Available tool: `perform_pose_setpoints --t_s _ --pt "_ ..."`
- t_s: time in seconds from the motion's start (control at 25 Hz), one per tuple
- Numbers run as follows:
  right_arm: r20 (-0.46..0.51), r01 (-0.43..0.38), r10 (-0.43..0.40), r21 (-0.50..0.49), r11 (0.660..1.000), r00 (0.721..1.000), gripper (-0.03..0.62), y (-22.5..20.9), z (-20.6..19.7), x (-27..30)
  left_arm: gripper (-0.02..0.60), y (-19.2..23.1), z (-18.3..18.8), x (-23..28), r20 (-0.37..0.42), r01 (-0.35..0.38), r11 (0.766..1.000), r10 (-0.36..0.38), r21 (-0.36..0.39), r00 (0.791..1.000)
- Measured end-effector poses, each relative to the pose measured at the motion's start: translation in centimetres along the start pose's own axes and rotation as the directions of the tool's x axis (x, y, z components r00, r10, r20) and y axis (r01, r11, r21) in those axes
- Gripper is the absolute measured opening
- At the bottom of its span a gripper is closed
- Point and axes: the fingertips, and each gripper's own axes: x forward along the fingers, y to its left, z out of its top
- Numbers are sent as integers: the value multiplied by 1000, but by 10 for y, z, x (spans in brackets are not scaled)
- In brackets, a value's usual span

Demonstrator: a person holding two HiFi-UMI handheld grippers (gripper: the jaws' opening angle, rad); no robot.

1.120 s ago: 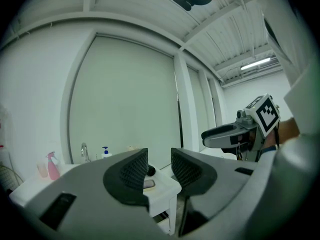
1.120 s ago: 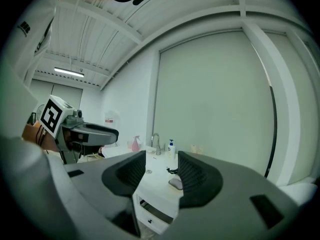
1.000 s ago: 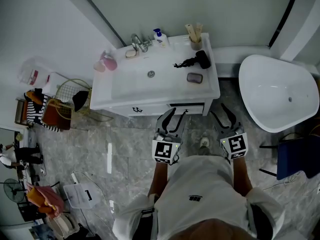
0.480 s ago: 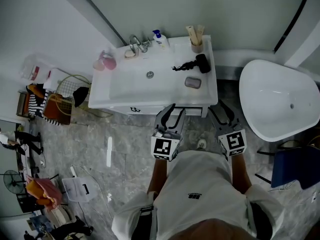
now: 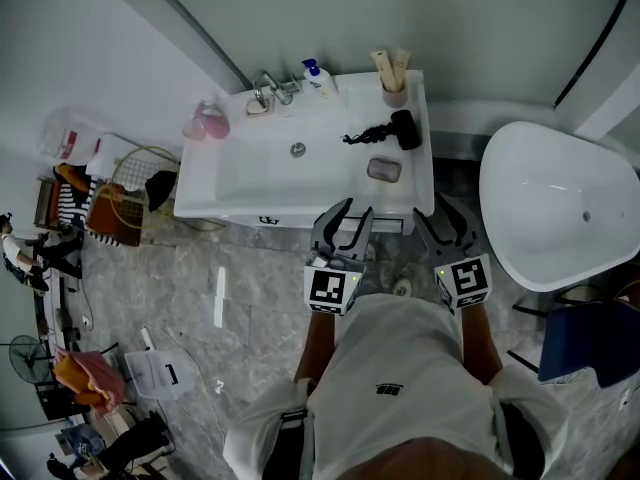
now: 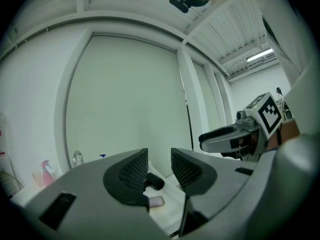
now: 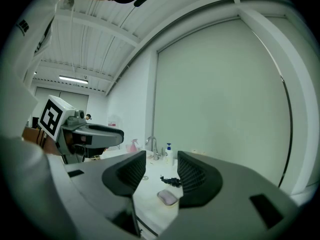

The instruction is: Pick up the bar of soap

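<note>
The bar of soap (image 5: 384, 170) is a greyish-pink block lying on the right side of the white washbasin counter (image 5: 240, 193). It shows past the left gripper's jaws (image 6: 156, 202) and between the right gripper's jaws, farther off (image 7: 168, 197). My left gripper (image 5: 343, 218) is open at the counter's front edge, below and left of the soap. My right gripper (image 5: 447, 218) is open just off the counter's front right corner. Both hold nothing (image 6: 159, 170) (image 7: 161, 171).
A black hair dryer (image 5: 385, 128) lies just behind the soap. A cup of brushes (image 5: 393, 90), a pump bottle (image 5: 317, 76), a faucet (image 5: 272, 90) and a pink bottle (image 5: 212, 123) line the back. A white bathtub (image 5: 560, 208) stands right, a wire basket (image 5: 135, 183) left.
Both grippers have edged forward, from the floor in front of the cabinet up to the counter's front edge. They stay open.
</note>
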Motion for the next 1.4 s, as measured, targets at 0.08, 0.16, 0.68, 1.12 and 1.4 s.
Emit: perform_pose_setpoints --t_s 0.08,0.16,0.68,1.12,1.4 --pt "-5 2 -2 0 1000 1000 215 -4 -1 6 160 4 0 7 6 3 1000 -3 0 1000" --pt "-7 6 -6 -1 1000 1000 215 -8 -2 14 160 10 0 15 14 7 1000 -7 0 1000" --pt "-77 64 -62 26 998 995 213 -30 -14 85 160 48 -26 85 1 216 976 -216 1 976" --pt "-214 184 -169 51 982 962 213 -53 -54 130 160 62 -80 144 -143 476 879 -470 13 871" --pt "-316 224 -186 87 971 930 213 -49 -91 151 161 62 -121 171 -223 618 786 -600 15 768"
